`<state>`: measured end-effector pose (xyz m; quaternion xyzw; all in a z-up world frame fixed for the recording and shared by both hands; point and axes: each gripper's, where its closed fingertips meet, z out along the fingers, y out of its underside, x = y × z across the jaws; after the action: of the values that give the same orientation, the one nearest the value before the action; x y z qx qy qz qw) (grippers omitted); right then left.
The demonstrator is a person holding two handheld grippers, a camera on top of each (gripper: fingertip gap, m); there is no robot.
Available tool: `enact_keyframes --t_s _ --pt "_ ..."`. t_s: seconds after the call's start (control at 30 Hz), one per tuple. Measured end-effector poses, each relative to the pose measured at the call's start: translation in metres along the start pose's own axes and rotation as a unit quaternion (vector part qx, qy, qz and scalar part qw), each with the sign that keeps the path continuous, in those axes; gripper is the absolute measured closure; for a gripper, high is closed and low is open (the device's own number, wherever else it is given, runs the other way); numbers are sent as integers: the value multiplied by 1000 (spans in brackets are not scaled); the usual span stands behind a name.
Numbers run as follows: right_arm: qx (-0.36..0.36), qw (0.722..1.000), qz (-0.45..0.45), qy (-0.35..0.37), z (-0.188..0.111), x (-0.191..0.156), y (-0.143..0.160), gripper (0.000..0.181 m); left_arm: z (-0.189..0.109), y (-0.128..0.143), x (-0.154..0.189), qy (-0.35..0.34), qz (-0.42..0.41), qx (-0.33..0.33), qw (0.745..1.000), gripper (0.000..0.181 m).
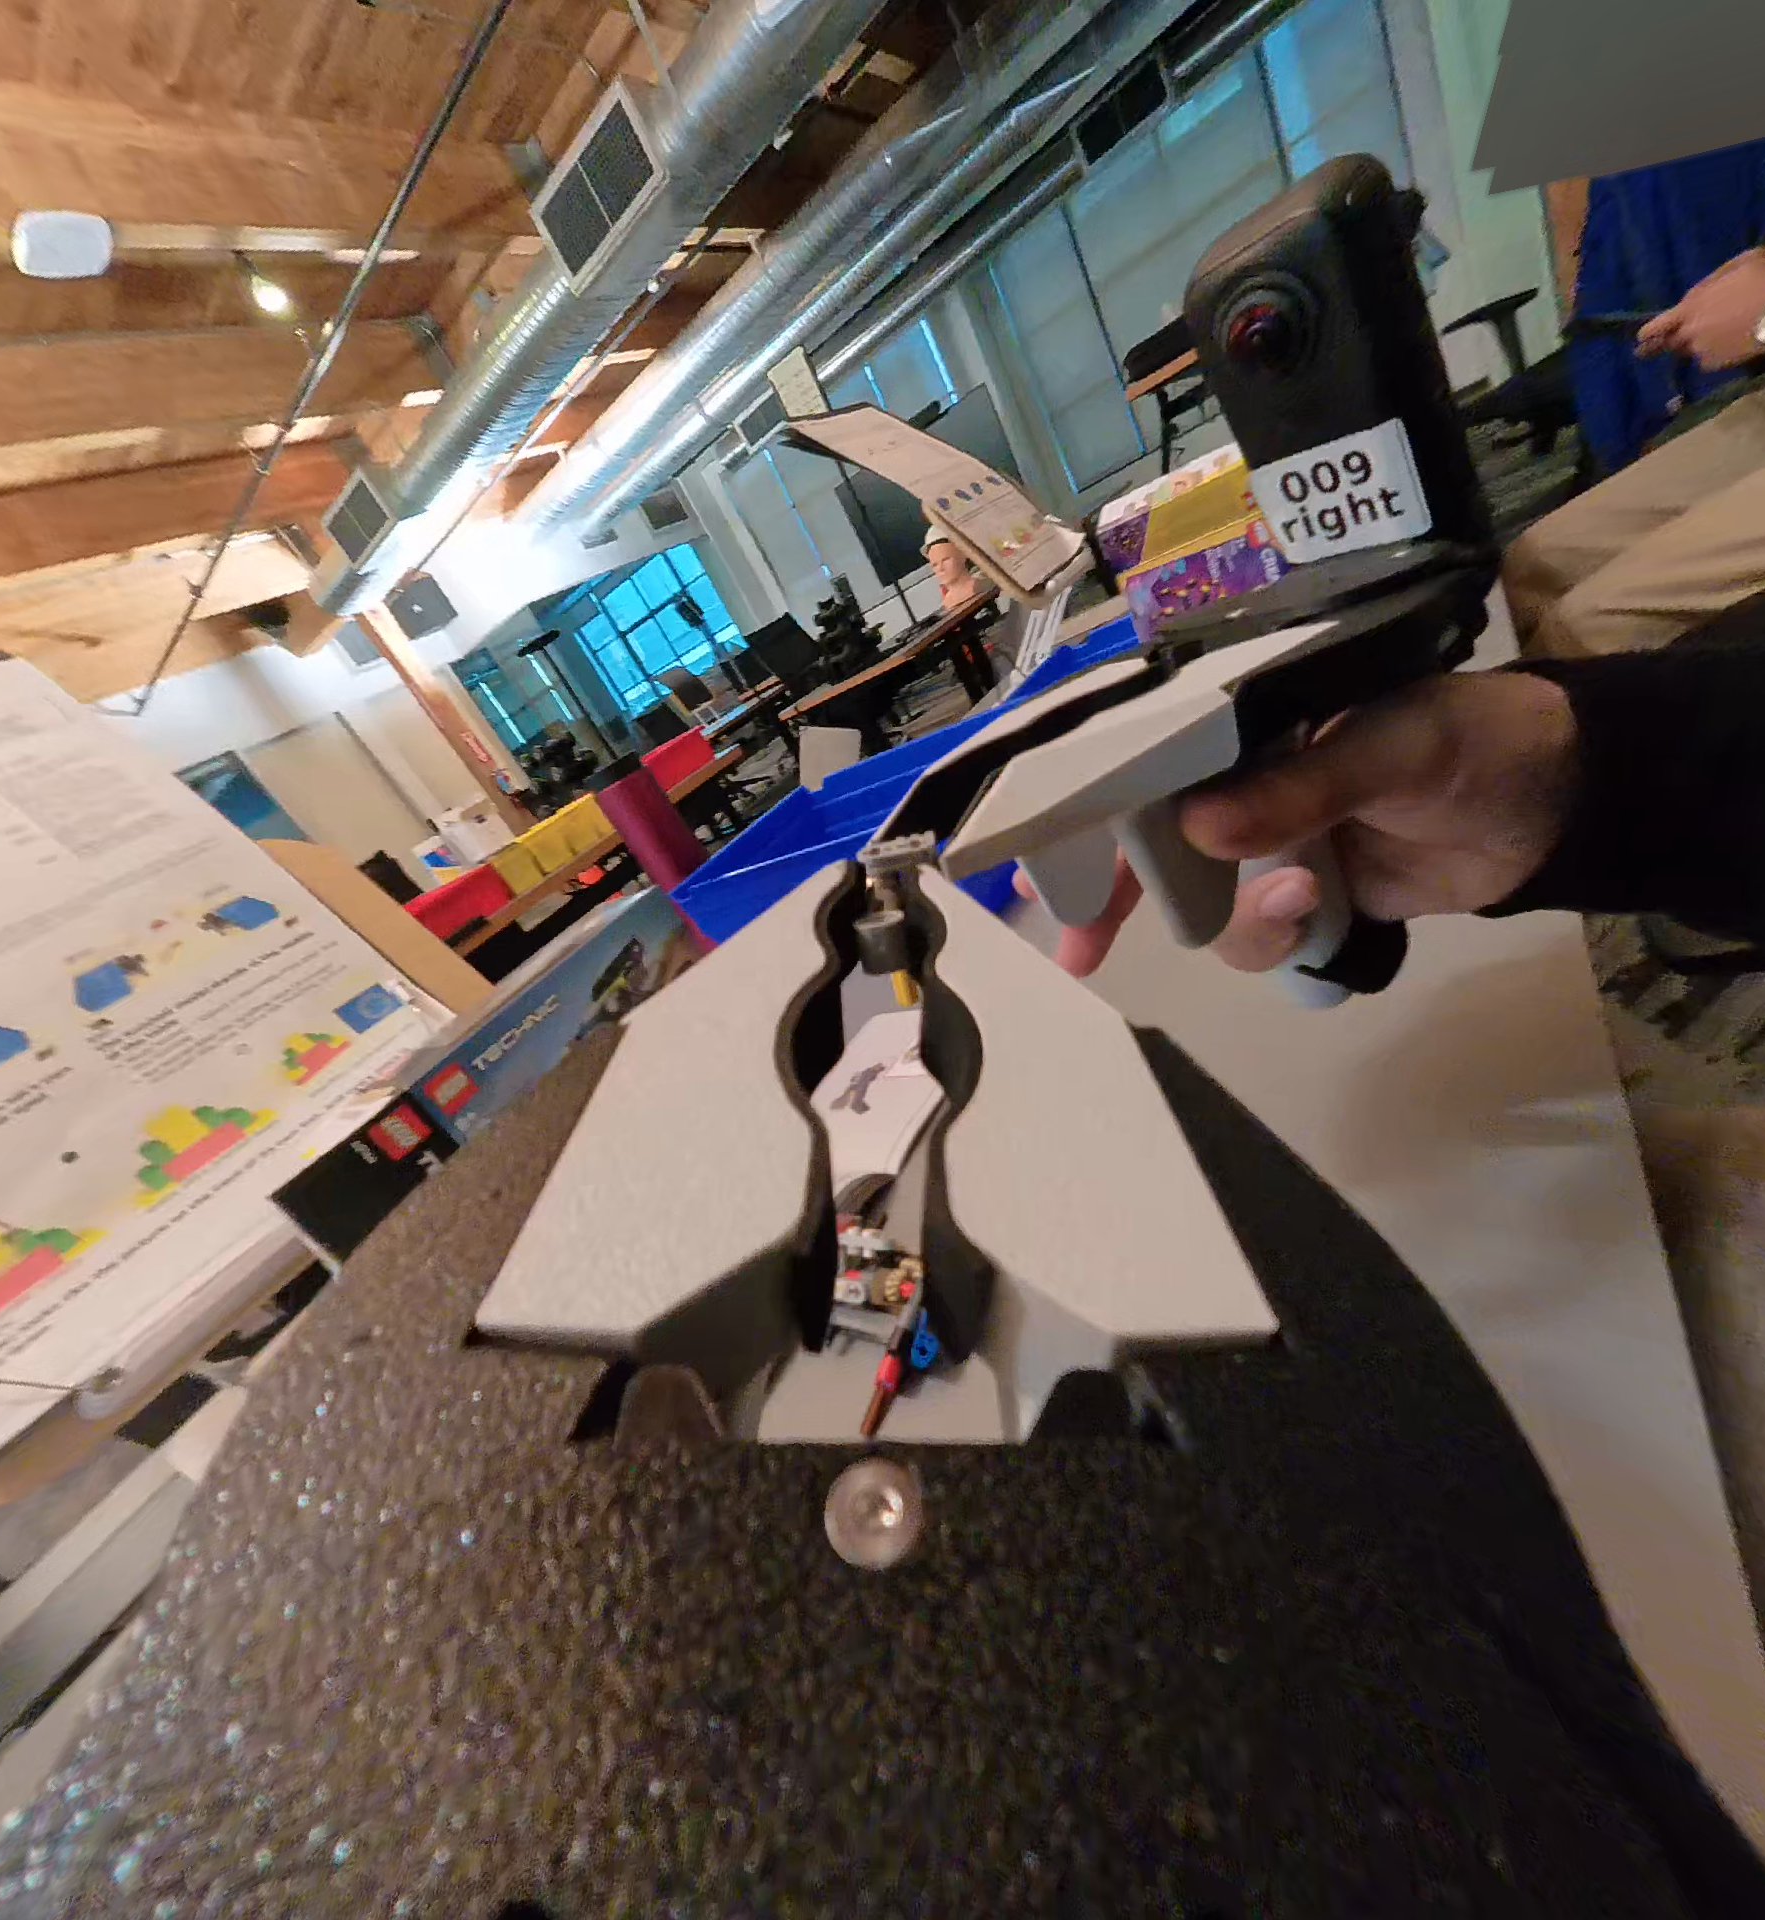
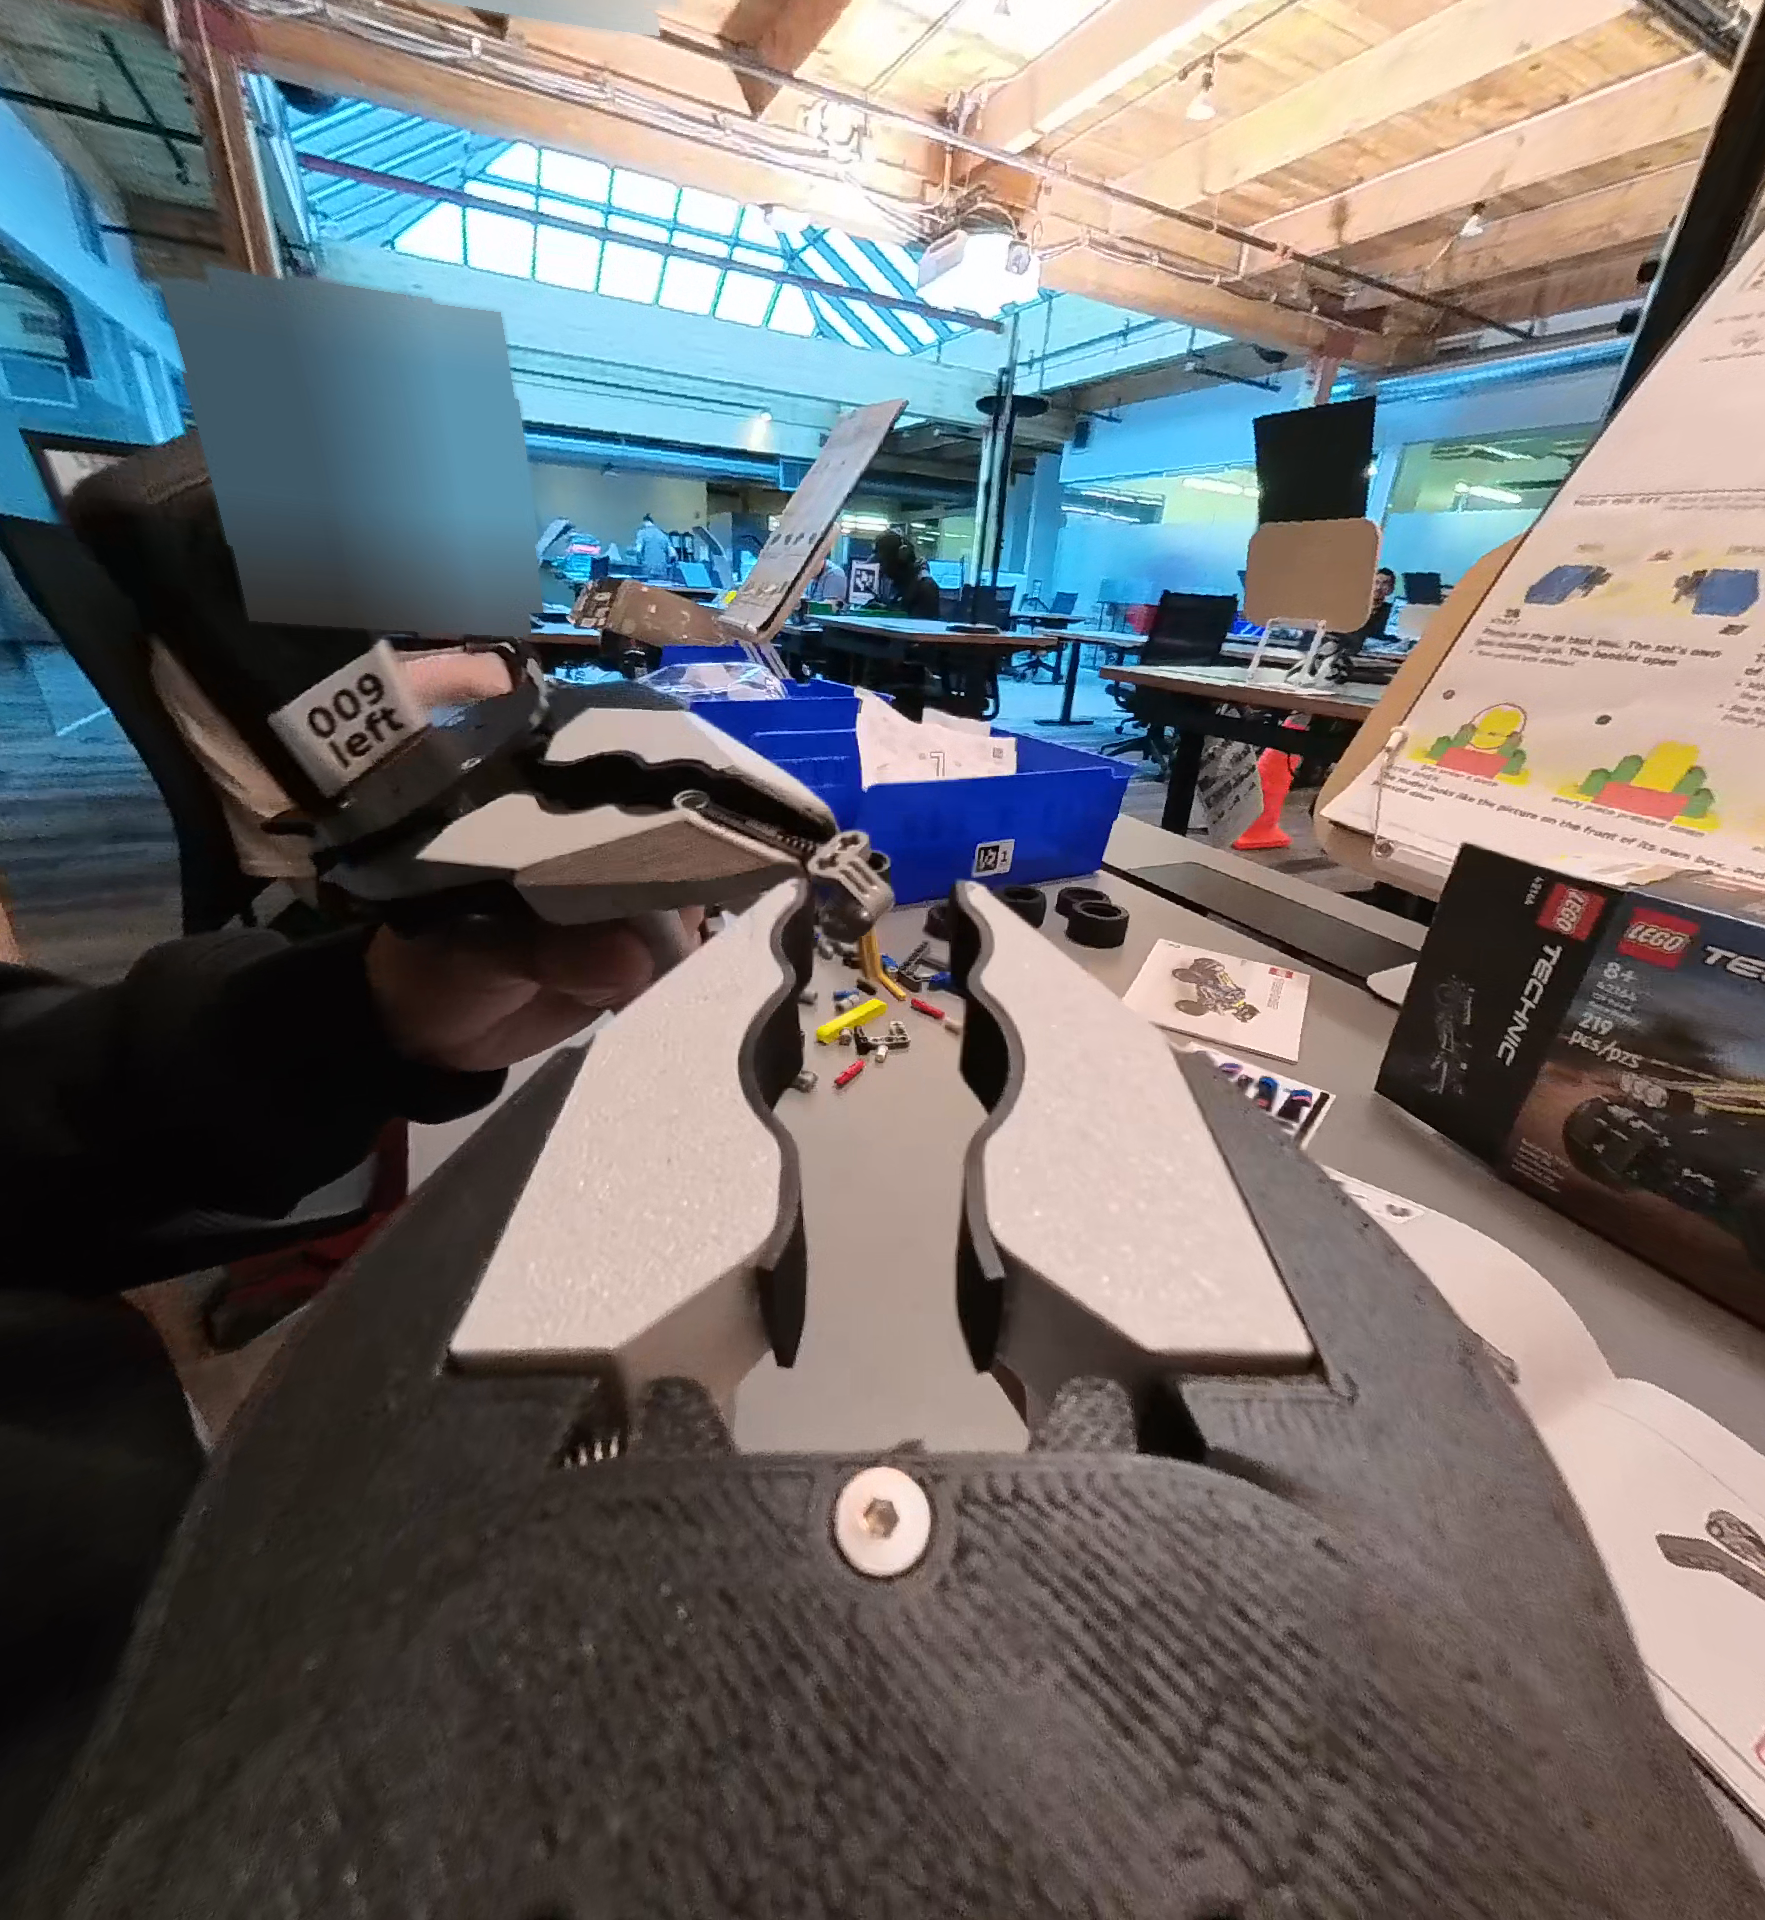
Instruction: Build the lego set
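Observation:
My left gripper (image 1: 888, 883) is shut on a small grey Lego piece (image 1: 880, 930) with a yellow part hanging under it, held in the air. In the right wrist view the left gripper (image 2: 821, 847) comes in from the left with that piece (image 2: 850, 878) at its tip. My right gripper (image 2: 883, 904) is open, its left fingertip right beside the piece. It also shows in the left wrist view (image 1: 914, 852), coming from the right to the piece's top. Loose Lego pieces (image 2: 862, 1023) lie on the grey table (image 2: 1065, 1039) below.
Blue bins (image 2: 961, 821) stand behind the loose pieces, black tyres (image 2: 1096, 914) beside them. A booklet (image 2: 1221, 997) and the Lego box (image 2: 1636, 1060) are on the right, under a propped instruction sheet (image 2: 1636, 675). A part-built assembly (image 1: 878, 1288) shows between my left fingers. The grippers are tip to tip, or close to it.

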<state>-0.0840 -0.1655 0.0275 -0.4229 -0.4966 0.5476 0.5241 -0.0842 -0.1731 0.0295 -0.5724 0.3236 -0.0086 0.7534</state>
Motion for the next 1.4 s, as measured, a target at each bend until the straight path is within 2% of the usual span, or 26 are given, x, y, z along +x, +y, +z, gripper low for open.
enact_keyframes --t_s 0.17,0.3,0.67,0.83,1.0,1.1,1.23,1.4 --pt "3 1000 -8 4 2 -4 -4 160 1 -3 3 -10 44 -1 999 176" --pt "5 1000 -23 7 2 -6 -7 171 0 -5 1 -14 41 10 999 177" --pt "28 996 -60 57 4 -7 -14 174 -2 -11 -3 -33 40 34 998 176" --pt "35 997 -46 54 5 -8 -14 173 -3 -13 -3 -36 42 43 998 176" --pt "15 998 -39 41 4 -8 -11 152 -8 -24 0 -24 49 78 995 176" --pt "18 998 -51 15 4 -17 -14 168 -8 -26 2 -21 56 87 994 177" --pt "20 997 -71 20 3 -17 -18 159 -9 -28 3 -16 55 95 994 177" --pt "29 996 -82 17 1 -19 -22 163 -8 -31 5 -8 58 101 993 177"
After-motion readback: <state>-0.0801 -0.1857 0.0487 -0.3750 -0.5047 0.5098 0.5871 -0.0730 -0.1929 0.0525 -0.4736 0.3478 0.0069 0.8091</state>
